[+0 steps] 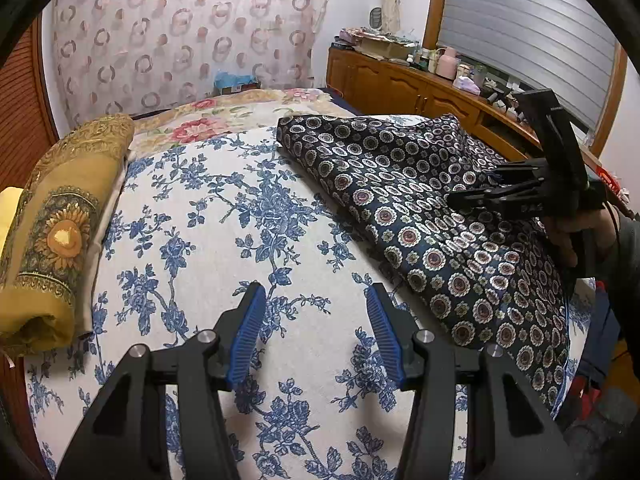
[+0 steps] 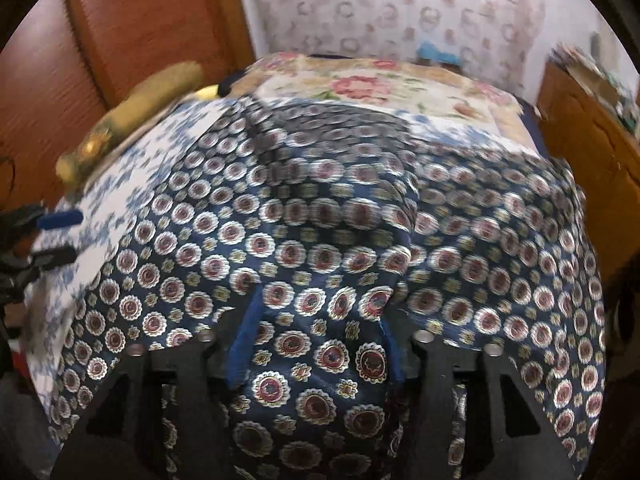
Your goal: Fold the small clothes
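Both views are evenly and softly lit, with only faint shadows. The left wrist view is sharp; its window blind (image 1: 528, 32) at one o'clock is pale without glare. The right wrist view is smeared by motion blur, worst on the patterned cloth (image 2: 340, 240). Fisheye bending curves both views, with black corners.
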The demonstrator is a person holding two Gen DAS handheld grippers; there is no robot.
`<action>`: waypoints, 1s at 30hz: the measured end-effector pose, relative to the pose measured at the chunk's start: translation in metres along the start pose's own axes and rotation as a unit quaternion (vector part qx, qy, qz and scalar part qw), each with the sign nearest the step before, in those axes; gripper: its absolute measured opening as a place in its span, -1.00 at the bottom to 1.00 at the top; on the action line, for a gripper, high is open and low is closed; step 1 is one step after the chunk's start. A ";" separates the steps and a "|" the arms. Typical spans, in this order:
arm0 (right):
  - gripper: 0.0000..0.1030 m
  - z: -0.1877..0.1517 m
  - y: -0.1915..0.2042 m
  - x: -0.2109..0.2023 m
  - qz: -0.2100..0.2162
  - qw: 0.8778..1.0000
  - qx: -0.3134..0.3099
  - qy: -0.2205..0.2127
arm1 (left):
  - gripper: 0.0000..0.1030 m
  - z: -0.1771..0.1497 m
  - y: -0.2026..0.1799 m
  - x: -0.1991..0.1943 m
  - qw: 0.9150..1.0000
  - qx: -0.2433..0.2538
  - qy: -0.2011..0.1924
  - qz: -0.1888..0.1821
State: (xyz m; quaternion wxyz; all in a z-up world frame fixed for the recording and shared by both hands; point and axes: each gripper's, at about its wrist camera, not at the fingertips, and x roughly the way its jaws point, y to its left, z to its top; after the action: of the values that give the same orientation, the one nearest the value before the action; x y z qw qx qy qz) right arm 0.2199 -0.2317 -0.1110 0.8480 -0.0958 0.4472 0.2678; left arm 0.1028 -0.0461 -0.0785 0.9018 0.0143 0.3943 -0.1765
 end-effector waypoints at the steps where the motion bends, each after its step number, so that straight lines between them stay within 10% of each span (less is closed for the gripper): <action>1: -0.52 0.001 0.005 0.000 -0.006 1.000 -0.011 -0.001 | 0.00 -0.001 0.000 0.000 1.000 0.000 0.000 0.000; 4: -0.91 0.003 0.011 -0.002 -0.016 0.999 -0.029 -0.007 | 0.00 -0.001 -0.001 -0.002 1.000 0.001 -0.001 0.000; 16: -0.98 0.008 -0.002 -0.085 -0.075 0.988 -0.006 -0.133 | 0.00 0.002 -0.010 0.001 1.000 0.008 0.001 -0.006; 30: -0.97 -0.050 -0.084 -0.104 -0.187 0.978 0.055 -0.074 | 0.00 0.029 -0.043 0.013 0.999 0.034 -0.015 -0.022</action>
State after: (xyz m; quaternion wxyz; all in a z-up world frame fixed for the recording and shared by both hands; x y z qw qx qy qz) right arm 0.1826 -0.3604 -0.0619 0.9179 -0.1109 0.3714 0.0853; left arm 0.1175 -0.0948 -0.0626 0.9026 0.0338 0.3743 -0.2101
